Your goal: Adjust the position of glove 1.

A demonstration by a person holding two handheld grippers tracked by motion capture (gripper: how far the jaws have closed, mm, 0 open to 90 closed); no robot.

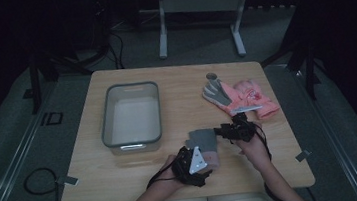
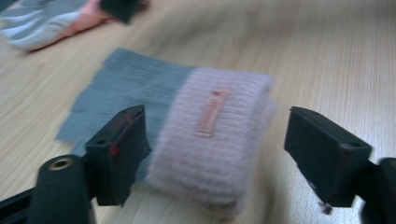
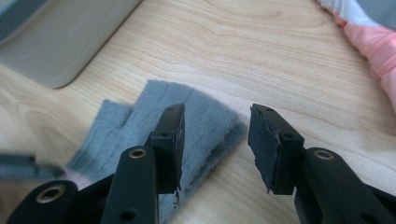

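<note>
Nearest the table's front edge in the high view, the left gripper hovers over the folded grey-and-pink glove, the right gripper at its far end. Left gripper view: jaws wide apart, straddling the glove's pink cuff without touching. Right gripper view: jaws part-open above the grey fingers, gripping nothing.

We can read no words or numbers anywhere. On the pink cuff of the folded glove, in the left gripper view, we see a small salmon-coloured label, but it is too blurred to read. The pink glove at the table's far right carries a faint red mark, too small for us to make out.
</note>
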